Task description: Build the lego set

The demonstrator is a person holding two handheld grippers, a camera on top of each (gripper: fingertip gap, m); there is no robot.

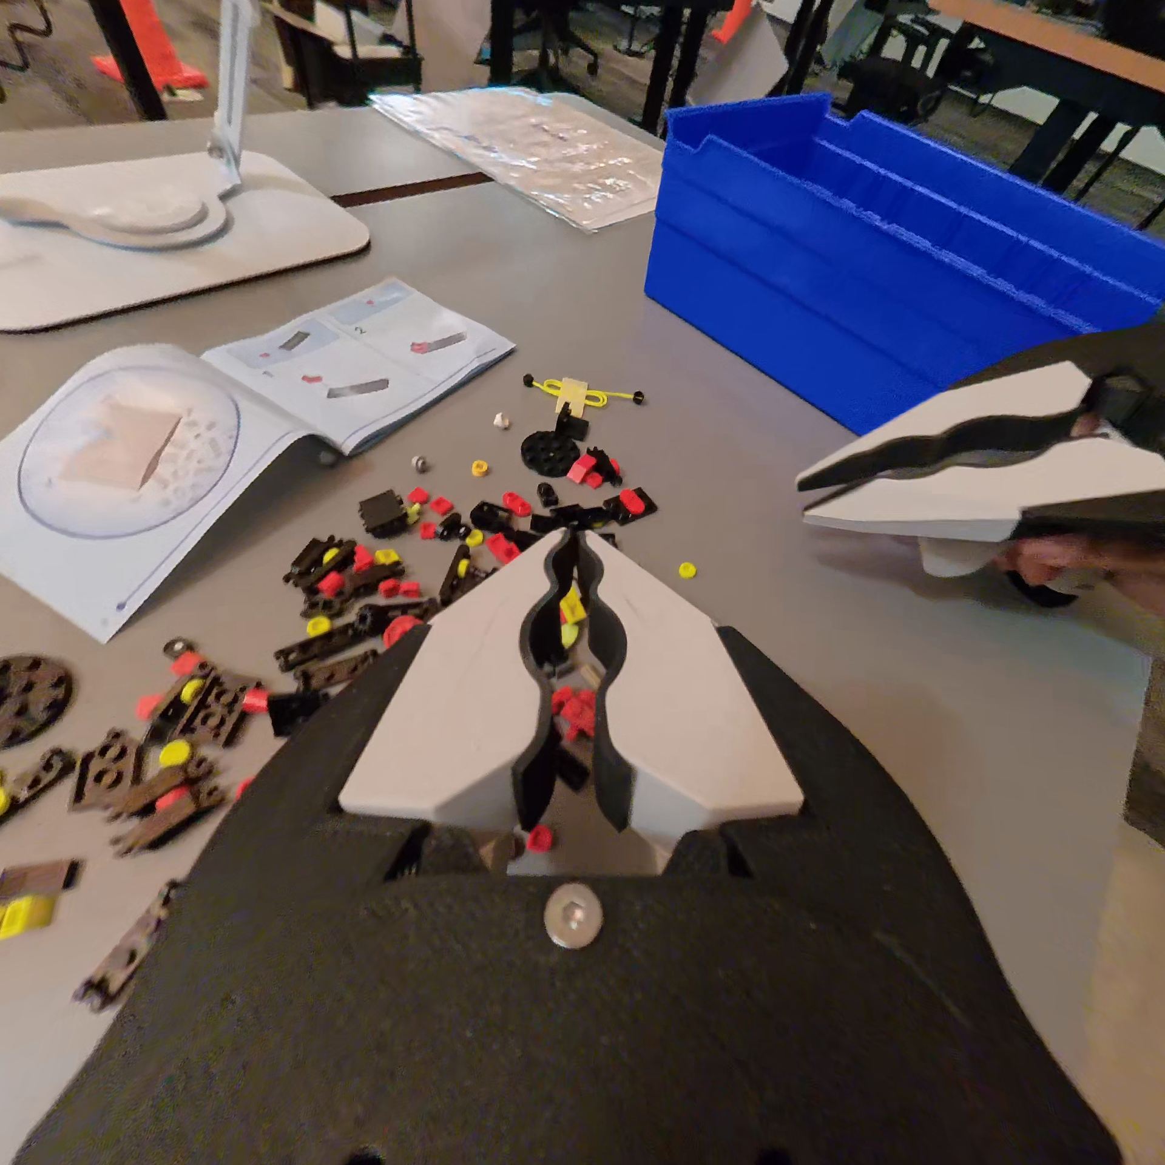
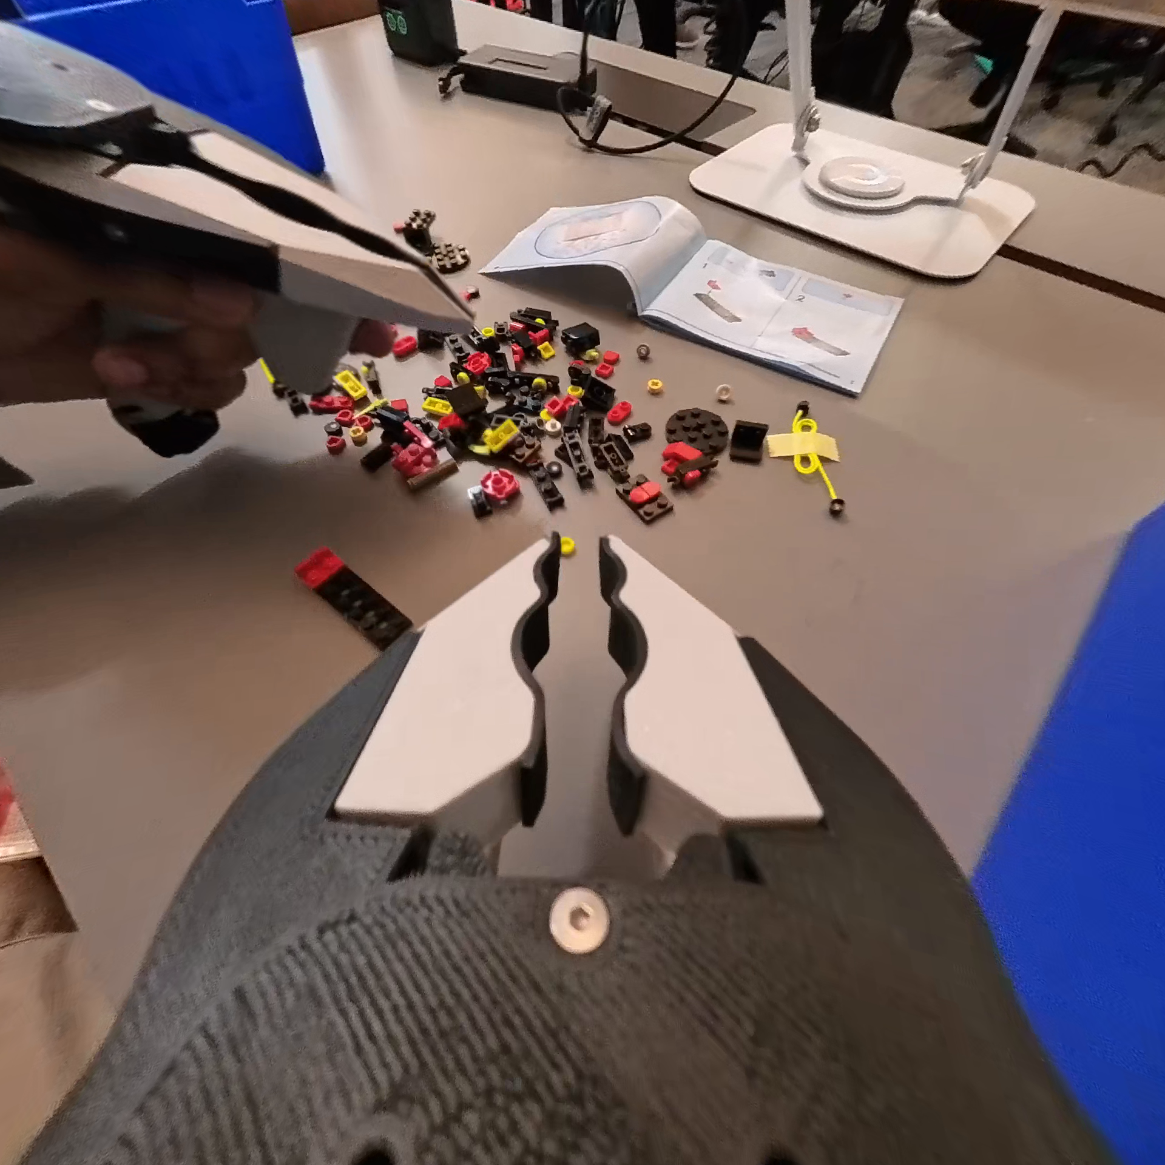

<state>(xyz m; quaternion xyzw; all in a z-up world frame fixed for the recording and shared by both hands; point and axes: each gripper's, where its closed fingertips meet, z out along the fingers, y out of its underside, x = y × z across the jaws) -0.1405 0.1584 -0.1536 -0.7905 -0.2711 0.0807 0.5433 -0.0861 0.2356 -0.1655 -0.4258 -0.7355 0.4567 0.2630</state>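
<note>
Grey counter [image 1: 819,662] is seen in an office w/ desks behind. Loose lego pieces [image 2: 504,416] are scattered at centre, near an open instruction booklet [image 2: 712,290]. A blue bin [image 1: 882,252] is set to the right in the left wrist view; no contents are visible inside. Left gripper [image 1: 575,536] is clenched above the pile, tips nearly touching, nothing gripped. Right gripper [image 2: 579,545] is held released, a yellow stud [image 2: 567,546] seen between its tips. A black/red plate [image 2: 353,596] lies apart from the pile.
</note>
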